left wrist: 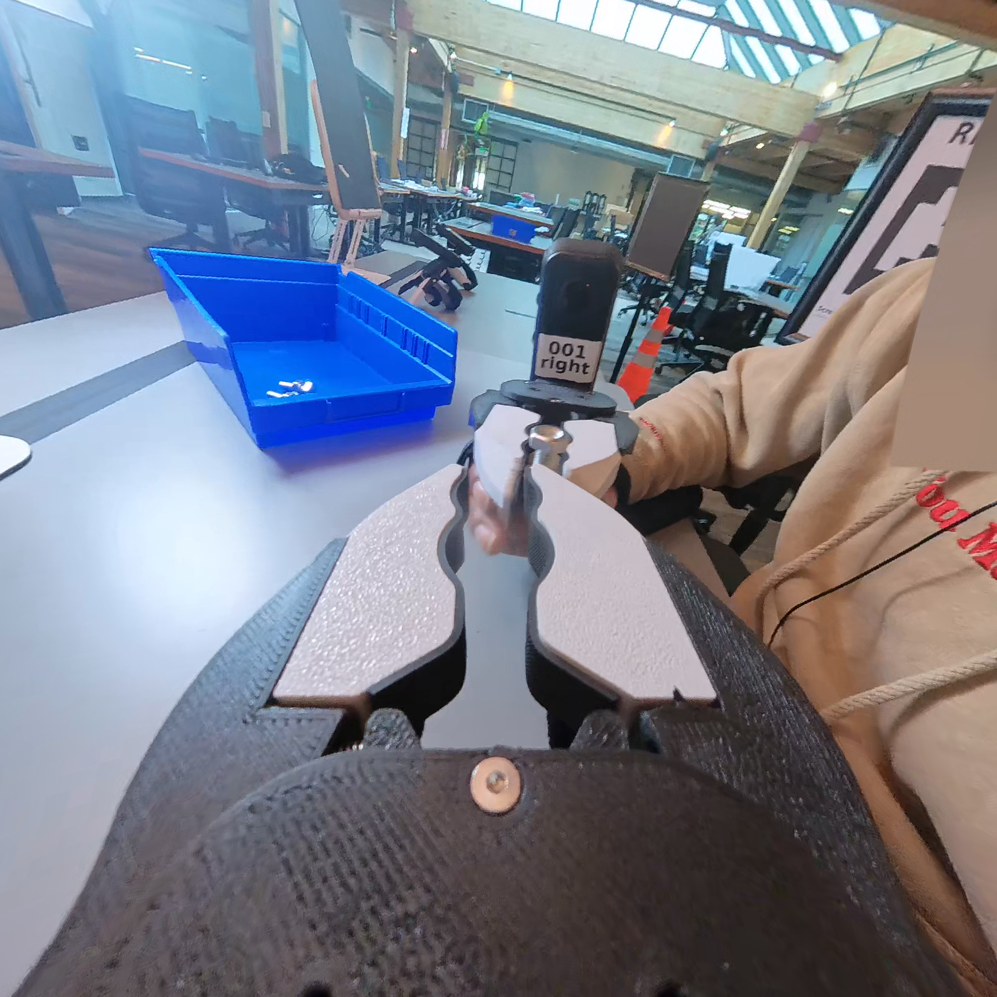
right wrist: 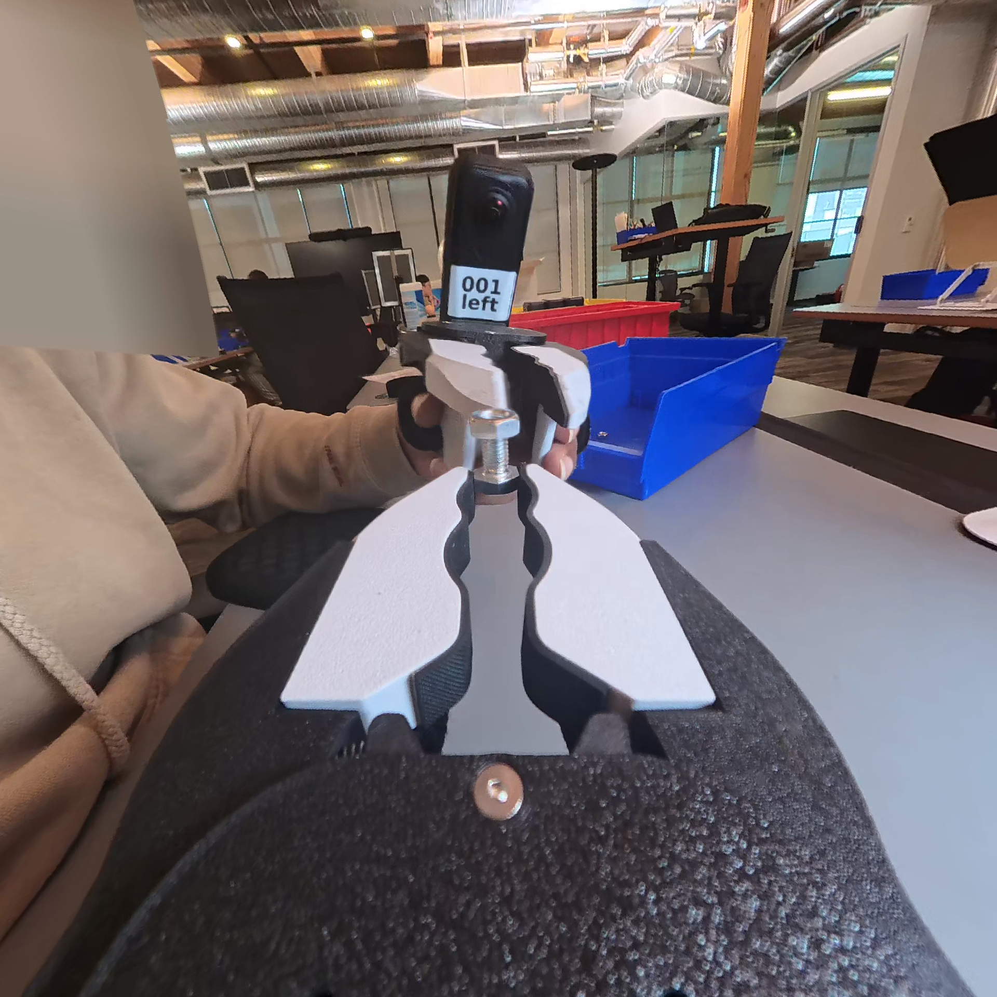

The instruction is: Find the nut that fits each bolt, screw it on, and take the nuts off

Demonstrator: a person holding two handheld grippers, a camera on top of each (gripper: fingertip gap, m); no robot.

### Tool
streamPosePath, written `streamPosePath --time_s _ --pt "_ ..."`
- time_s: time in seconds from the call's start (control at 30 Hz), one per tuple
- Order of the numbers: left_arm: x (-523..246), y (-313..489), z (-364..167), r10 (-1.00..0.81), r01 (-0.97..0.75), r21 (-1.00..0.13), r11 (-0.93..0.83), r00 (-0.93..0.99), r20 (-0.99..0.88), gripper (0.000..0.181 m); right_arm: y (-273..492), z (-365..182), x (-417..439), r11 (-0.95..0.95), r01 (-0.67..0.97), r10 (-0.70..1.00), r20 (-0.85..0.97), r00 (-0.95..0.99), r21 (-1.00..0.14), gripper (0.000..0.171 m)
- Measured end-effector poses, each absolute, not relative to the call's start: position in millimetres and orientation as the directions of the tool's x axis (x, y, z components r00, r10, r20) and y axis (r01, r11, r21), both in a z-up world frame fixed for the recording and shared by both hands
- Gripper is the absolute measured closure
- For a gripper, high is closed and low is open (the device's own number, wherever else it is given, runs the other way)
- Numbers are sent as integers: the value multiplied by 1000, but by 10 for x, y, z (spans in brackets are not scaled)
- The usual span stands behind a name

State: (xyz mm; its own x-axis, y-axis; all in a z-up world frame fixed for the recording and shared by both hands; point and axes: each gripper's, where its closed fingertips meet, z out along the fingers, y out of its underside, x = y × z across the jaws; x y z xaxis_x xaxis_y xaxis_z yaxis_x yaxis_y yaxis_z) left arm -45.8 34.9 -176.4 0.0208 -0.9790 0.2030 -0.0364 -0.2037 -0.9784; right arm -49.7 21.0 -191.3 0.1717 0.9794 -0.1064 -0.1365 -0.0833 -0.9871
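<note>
The right gripper (right wrist: 493, 477) pinches the bolt (right wrist: 494, 458) by its head above the desk's (right wrist: 809, 566) near edge, threads outward, so the left gripper (left wrist: 520, 475), clamped on the nut (right wrist: 493, 422), can turn it along them.

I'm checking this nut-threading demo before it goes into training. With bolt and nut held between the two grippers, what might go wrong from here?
1. The right gripper pinches only the bolt's head end at its fingertips, so twisting may tilt it or pull it loose.
2. The nut sits at the thread's far end in the left gripper, so it may come off and drop onto the table, outside the blue bin.
</note>
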Motion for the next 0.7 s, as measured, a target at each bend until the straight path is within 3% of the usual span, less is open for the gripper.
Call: streamPosePath --time_s 0.13,0.23,0.3,0.53,0.63,0.67,0.7 --pt "-359 221 -1752 -988 -42 -987 -155 -4 155 147 230 -1977 -542 -91 -106 977 -109 182 -990 156" --pt "-377 271 -1755 -990 -37 -989 -142 27 141 153 213 -1946 -541 -78 -118 979 -98 178 -990 156" --pt "-455 444 -1790 -977 -26 -981 -192 98 189 168 203 -1877 -507 -80 -156 981 -106 164 -985 156" --pt "-387 273 -1723 -984 0 -984 -177 18 177 147 249 -1945 -527 -92 -122 976 -114 187 -988 156" --pt "-375 325 -1794 -986 -29 -987 -156 64 154 146 246 -1942 -529 -85 -121 976 -107 191 -989 156" --pt "-421 423 -1793 -977 -15 -983 -186 111 183 166 239 -1919 -514 -84 -135 977 -108 181 -987 156" --pt "-483 549 -1799 -963 5 -977 -215 164 213 173 238 -1900 -503 -86 -142 978 -111 180 -986 156"
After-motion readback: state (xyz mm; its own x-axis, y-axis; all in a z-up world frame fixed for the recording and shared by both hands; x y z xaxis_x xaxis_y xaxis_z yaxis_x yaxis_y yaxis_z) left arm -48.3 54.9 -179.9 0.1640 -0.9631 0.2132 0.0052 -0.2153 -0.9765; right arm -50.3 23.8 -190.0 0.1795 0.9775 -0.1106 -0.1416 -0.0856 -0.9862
